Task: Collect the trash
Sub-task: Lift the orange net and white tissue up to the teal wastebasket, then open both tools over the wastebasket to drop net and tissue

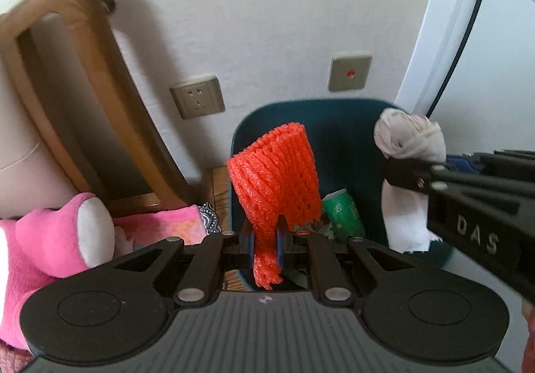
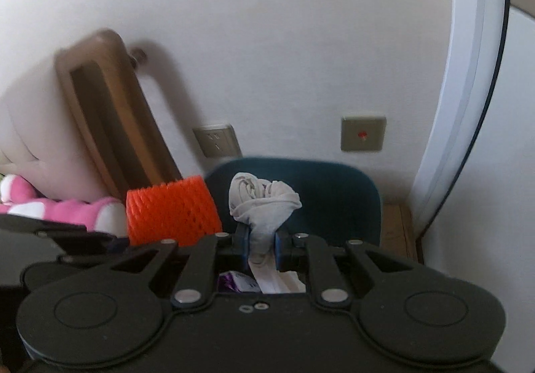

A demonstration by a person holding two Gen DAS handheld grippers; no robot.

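Note:
My left gripper is shut on an orange foam fruit net, which stands up from its pads over the dark teal trash bin. A green wrapper lies inside the bin. My right gripper is shut on a crumpled white tissue, held above the same bin. From the left wrist view the right gripper comes in from the right with the tissue. The orange net shows at the left of the right wrist view.
A wooden frame leans on the white wall behind the bin. A pink plush toy lies at the left. Two wall plates sit above the bin. A white door edge stands at the right.

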